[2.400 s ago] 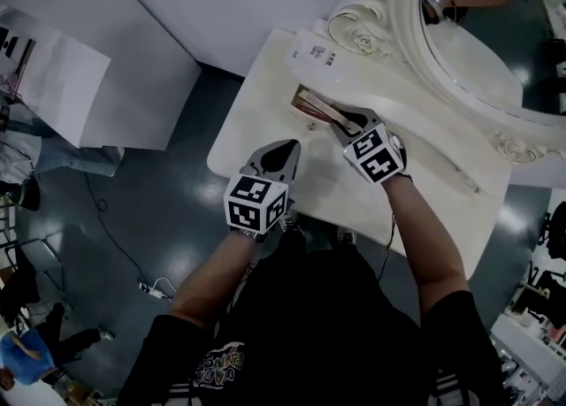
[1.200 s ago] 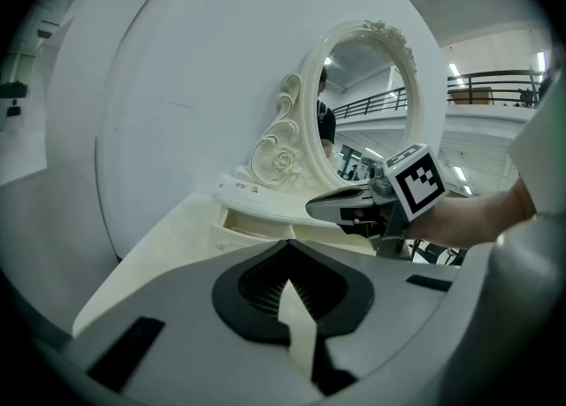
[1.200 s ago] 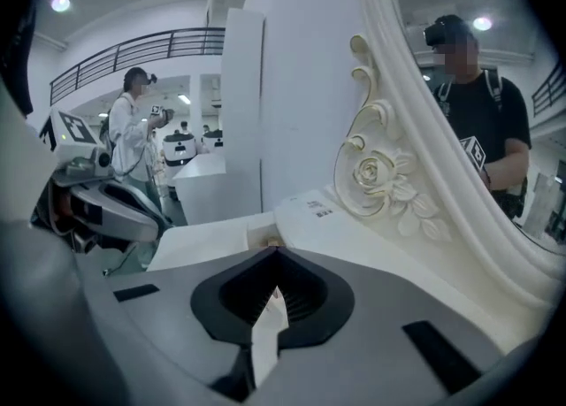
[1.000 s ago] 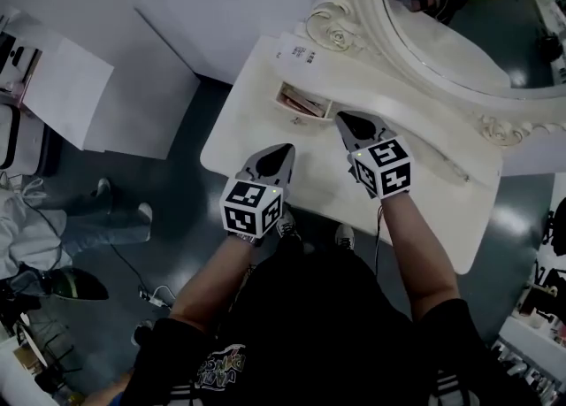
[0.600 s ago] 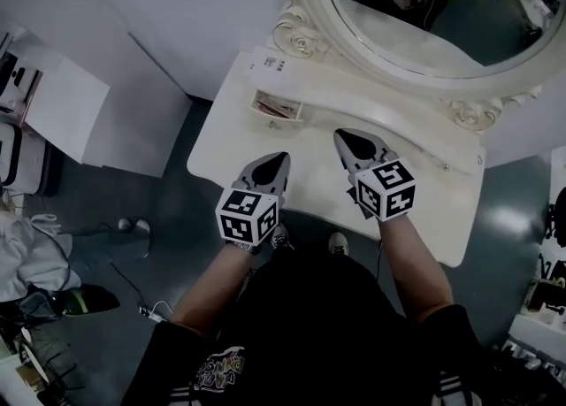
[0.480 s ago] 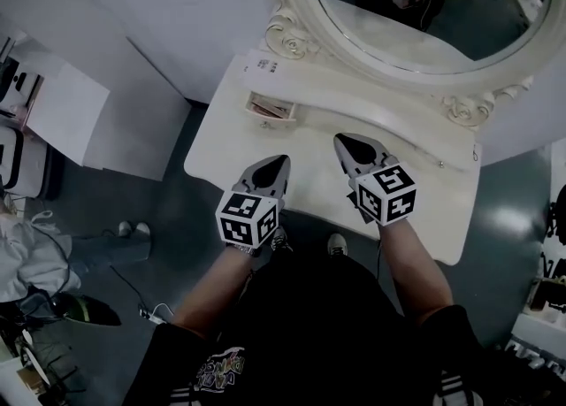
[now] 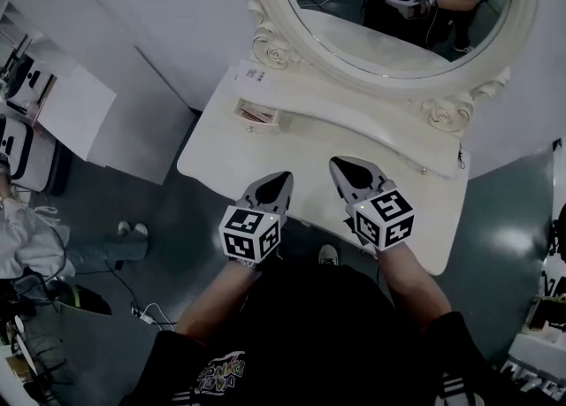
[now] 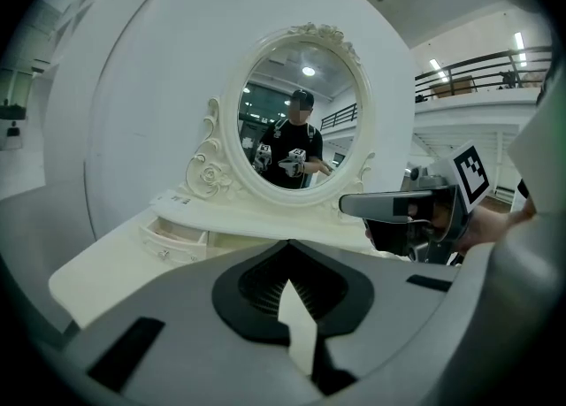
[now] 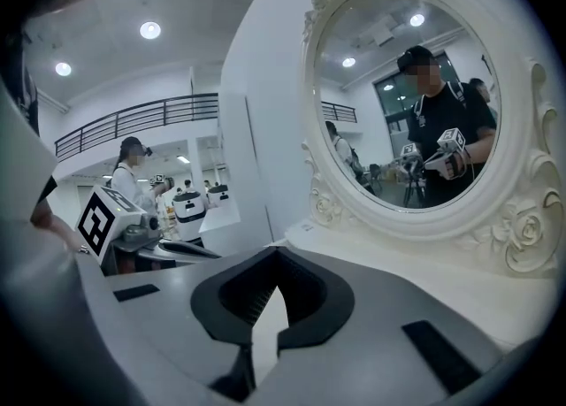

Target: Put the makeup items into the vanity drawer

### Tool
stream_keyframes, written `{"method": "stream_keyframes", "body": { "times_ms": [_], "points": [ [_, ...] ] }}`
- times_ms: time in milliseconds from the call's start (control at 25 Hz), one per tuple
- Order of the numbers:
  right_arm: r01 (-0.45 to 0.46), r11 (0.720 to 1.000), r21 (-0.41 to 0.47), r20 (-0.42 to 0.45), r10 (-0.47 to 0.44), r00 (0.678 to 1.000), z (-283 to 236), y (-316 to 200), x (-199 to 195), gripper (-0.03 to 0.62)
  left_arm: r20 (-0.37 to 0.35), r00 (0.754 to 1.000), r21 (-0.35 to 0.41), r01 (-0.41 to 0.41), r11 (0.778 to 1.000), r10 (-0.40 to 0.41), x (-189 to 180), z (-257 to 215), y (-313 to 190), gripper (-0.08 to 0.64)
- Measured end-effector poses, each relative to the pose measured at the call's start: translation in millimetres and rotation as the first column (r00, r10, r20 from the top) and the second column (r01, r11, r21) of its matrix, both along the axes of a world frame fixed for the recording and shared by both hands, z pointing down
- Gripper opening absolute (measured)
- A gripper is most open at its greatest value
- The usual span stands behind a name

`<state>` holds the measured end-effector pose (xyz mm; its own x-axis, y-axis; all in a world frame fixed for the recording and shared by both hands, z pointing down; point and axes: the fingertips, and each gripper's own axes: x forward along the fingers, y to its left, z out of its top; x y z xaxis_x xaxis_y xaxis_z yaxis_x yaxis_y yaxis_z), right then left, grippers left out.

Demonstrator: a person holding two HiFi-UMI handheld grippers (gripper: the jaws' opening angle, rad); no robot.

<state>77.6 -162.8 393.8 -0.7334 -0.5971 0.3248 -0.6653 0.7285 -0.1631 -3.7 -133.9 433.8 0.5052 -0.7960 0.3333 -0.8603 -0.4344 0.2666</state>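
You've got your left gripper (image 7: 279,181) and right gripper (image 7: 343,168) side by side above the white surface (image 7: 217,152), each pressed together on nothing, and at eleven o'clock from them the vanity drawer (image 7: 265,123) stands open with makeup items (image 7: 254,113) inside.

A staged vanity corner inside a big open hall.
An ornate white vanity (image 7: 232,155) and oval mirror (image 7: 389,19) stand against white partitions (image 7: 150,33) on a glossy grey floor (image 7: 181,236) with loose cables (image 7: 144,313); a railed mezzanine (image 9: 133,121) shows beyond.
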Motion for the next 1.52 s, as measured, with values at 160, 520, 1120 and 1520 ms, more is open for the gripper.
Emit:
{"method": "stream_keyframes", "body": {
  "times_ms": [160, 520, 1120, 1520],
  "points": [
    [0.054, 0.999, 0.001, 0.011, -0.054, 0.999, 0, 14, 15, 0.029, 0.000, 0.999, -0.007, 0.040, 0.999, -0.040, 22, 1, 14, 0.000],
    [0.151, 0.988, -0.023, 0.019, -0.151, 0.988, 8, 44, 45, 0.029, 0.007, 0.991, -0.036, 0.133, 0.990, -0.133, 57, 7, 47, 0.000],
    [0.155, 0.987, -0.037, 0.039, -0.154, 0.987, 12, 79, 28, 0.029, 0.008, 0.991, -0.031, 0.134, 0.991, -0.134, 43, 5, 80, 0.000],
    [0.103, 0.993, -0.051, 0.026, -0.101, 0.995, 12, 131, -26, 0.029, -0.009, 0.997, -0.032, 0.075, 0.997, -0.075, -9, 3, 122, 0.000]
  ]
}}
